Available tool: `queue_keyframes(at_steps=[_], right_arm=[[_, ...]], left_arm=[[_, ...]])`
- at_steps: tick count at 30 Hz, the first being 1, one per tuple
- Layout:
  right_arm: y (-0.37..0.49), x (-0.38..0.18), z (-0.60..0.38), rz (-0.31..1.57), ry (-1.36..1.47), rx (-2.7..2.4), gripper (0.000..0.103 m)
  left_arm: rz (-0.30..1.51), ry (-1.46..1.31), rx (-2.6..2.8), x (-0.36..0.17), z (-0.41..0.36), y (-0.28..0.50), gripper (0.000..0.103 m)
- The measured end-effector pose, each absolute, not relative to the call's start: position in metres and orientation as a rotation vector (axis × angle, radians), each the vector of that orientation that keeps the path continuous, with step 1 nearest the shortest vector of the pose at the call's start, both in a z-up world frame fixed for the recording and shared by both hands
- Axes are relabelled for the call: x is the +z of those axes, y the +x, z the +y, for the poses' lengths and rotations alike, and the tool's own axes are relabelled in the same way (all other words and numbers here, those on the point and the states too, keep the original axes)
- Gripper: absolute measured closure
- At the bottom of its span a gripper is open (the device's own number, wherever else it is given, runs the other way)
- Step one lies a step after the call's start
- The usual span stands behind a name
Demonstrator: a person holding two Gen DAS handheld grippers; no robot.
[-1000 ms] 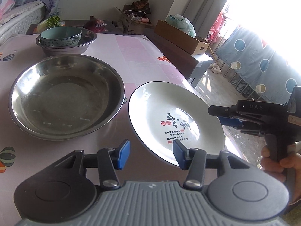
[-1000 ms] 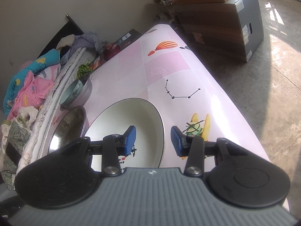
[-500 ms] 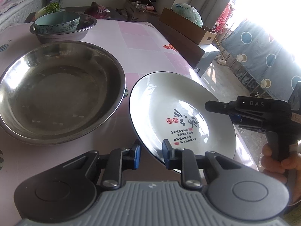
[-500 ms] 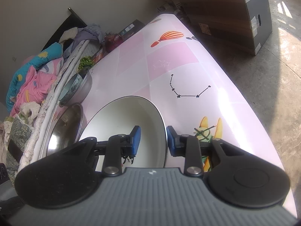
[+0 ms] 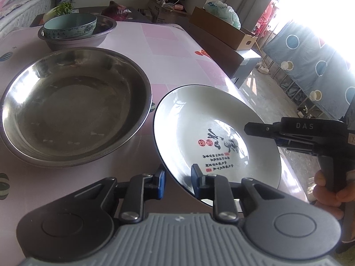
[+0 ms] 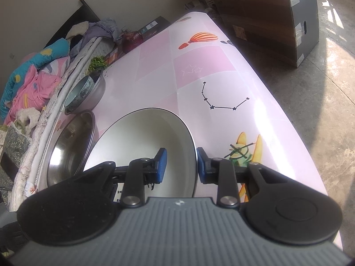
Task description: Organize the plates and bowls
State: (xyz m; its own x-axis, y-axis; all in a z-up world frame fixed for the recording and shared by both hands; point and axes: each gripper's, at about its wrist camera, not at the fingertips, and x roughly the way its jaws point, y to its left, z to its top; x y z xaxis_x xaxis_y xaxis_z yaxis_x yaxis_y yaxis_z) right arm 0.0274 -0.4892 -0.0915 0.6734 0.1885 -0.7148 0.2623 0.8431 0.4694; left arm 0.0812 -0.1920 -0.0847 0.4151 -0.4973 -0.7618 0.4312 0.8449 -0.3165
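Observation:
A white plate (image 5: 199,122) with black and red writing lies at the table's right edge, tilted up a little. My left gripper (image 5: 177,180) is shut on its near rim, one blue pad under it and one on the inside. My right gripper (image 5: 250,131) comes in from the right and is shut on the rim there. In the right wrist view its pads straddle the plate (image 6: 142,137) edge at the gripper (image 6: 180,166). Left of the plate sits a large steel basin (image 5: 73,110). Farther back a teal bowl (image 5: 71,25) rests inside a smaller steel bowl (image 5: 77,41).
The pink patterned tablecloth (image 6: 221,84) drops off to bare floor on the right. Cardboard boxes (image 6: 266,22) stand past the far end. Bedding (image 6: 33,77) lies along the table's other side. A hand (image 5: 328,190) holds the right gripper's handle.
Both grippers' jaws have narrowed from open onto the plate's rim. The left gripper has moved in over the near rim, and the plate now sits tilted.

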Motion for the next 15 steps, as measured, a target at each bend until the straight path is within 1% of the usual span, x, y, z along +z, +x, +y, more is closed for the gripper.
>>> queue_keyframes(at_steps=[9, 15], right_arm=[[-0.007, -0.089, -0.472, 0.873, 0.603, -0.059, 0.074], [-0.03, -0.087, -0.452, 0.891, 0.627, -0.047, 0.074]], left_arm=[[1.006, -0.052, -0.605, -0.083, -0.177, 0.063, 0.077], [1.032, -0.055, -0.617, -0.082, -0.152, 0.049, 0.077]])
